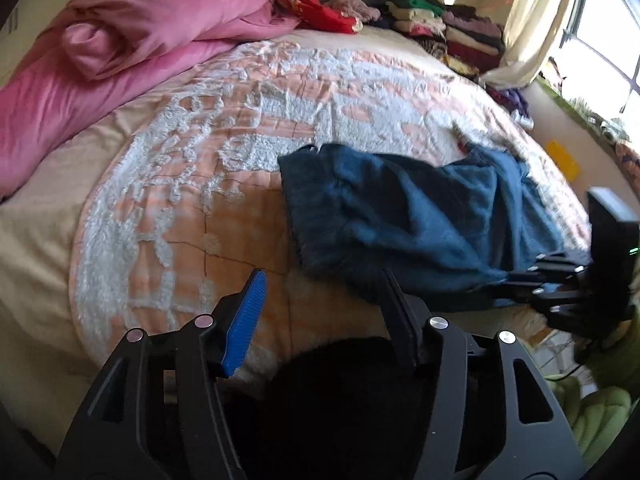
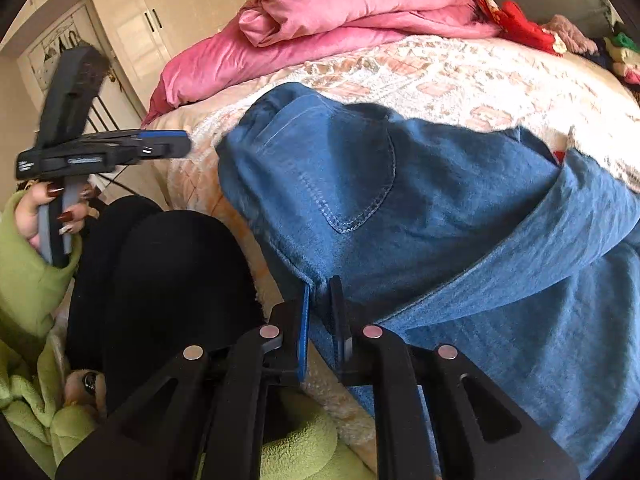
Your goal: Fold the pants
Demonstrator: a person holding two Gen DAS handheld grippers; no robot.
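Right gripper sits closest in its own view, jaws drawn together and clamped on an edge of the blue denim pants, with a thin fold of cloth pinched between the blue pad and the black one. Left gripper has its jaws apart and nothing between them; the near hem of the pants lies just ahead and to the right of its right finger, apart from both pads. Beyond the right gripper the pants spread up and away over the patterned bedspread, back pocket uppermost, one leg doubled across to the right, so the garment reads as partly folded but loose. Past the pants, on the far side of the bed, a pink duvet is bunched up, with stacked clothes further right. Risk, as a judgement: the right grip takes only a narrow bite of thick denim, so a pull could let it slip out and drop the fold. With the left gripper holding nothing, a one-sided drag could skew the pants or ruck up the bedspread under them.
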